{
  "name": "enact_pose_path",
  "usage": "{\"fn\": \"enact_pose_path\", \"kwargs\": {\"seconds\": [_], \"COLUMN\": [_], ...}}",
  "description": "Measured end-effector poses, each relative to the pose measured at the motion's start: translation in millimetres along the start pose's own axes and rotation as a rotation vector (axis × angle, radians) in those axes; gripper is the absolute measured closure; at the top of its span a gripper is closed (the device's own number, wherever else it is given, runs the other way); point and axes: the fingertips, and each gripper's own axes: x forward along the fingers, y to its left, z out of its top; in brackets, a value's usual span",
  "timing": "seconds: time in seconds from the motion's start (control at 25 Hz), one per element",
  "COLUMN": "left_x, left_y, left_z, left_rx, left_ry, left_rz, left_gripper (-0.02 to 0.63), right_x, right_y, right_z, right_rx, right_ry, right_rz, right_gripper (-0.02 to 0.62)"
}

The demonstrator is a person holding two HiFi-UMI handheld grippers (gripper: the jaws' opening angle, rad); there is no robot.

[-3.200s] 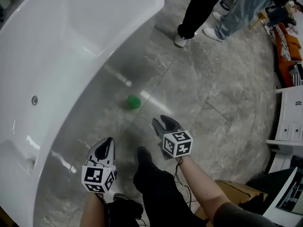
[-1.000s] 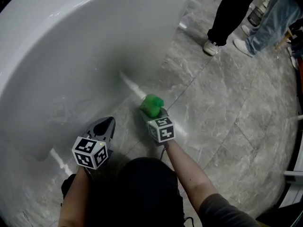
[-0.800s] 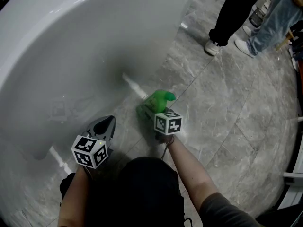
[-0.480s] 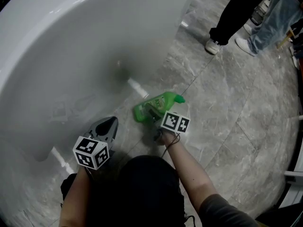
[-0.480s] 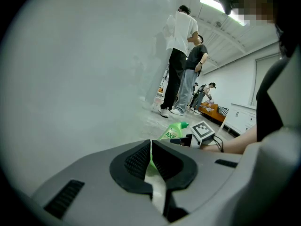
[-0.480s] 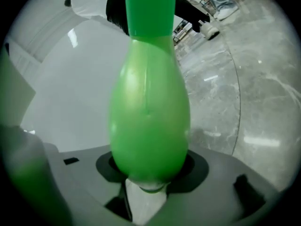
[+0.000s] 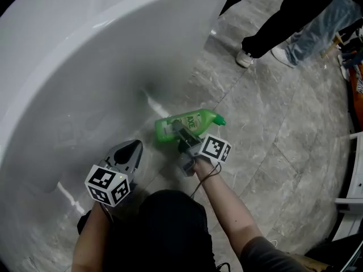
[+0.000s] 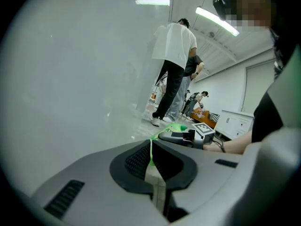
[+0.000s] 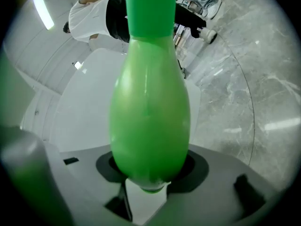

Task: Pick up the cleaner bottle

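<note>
The right gripper (image 7: 181, 134) has its jaws clamped on a green cleaner bottle (image 7: 190, 122), held sideways over the marble floor (image 7: 283, 123) beside the white bathtub (image 7: 85, 67); the left gripper (image 7: 133, 148) has its jaws closed and empty.

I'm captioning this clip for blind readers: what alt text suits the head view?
The right claw grips a green cleaner bottle held sideways over a grey stone floor, beside a white bathtub. The left claw is shut and empty.

place: bathrm-type showrm | evid: white freestanding tub (image 7: 85, 67), grey marble flr tiles (image 7: 283, 123), white cabinets (image 8: 233, 121)
</note>
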Motion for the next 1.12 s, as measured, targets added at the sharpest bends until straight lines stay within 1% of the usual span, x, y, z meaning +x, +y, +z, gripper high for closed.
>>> {"fn": "enact_pose_path", "kwargs": {"seconds": [0.08,0.24,0.4,0.56,0.64,0.72,0.88,1.0,1.12], "left_x": [-11.7,-45.1,-72.5,-86.0,-90.4,-94.9,-105.3,-122.4,-138.8], "left_y": [-11.4,-42.4,-78.9,-89.6,-91.4,-104.6,-164.2,-181.8,-195.2], "left_z": [14.4,42.7,71.3,119.5,146.8,172.2,226.1,264.2,303.7], "left_rx": [0.011,0.015,0.005,-0.023,-0.023,-0.016,-0.018,-0.031,-0.065], "left_ry": [0.006,0.065,0.094,0.094,0.100,0.115,0.152,0.176,0.160], "left_rz": [-0.017,-0.053,-0.079,-0.073,-0.056,-0.033,0.000,0.016,0.032], "left_gripper": [0.584,0.584,0.584,0.584,0.584,0.584,0.584,0.584,0.584], "right_x": [-10.5,-37.5,-74.7,-93.1,-97.8,-112.3,-164.9,-180.4,-189.0], "right_y": [25.7,85.7,136.3,179.1,207.4,238.6,303.6,340.3,379.7], "right_z": [6.3,13.3,11.3,15.5,26.2,42.8,91.1,111.3,129.3], "right_rx": [0.004,0.012,0.021,0.046,0.034,0.032,0.066,0.057,0.059], "right_ry": [-0.014,-0.023,0.003,0.041,0.055,0.062,0.054,0.070,0.081], "right_rz": [0.006,0.009,0.029,0.014,0.023,0.034,0.057,0.027,0.029], "right_gripper": [0.391,0.391,0.391,0.391,0.391,0.391,0.391,0.391,0.391]}}
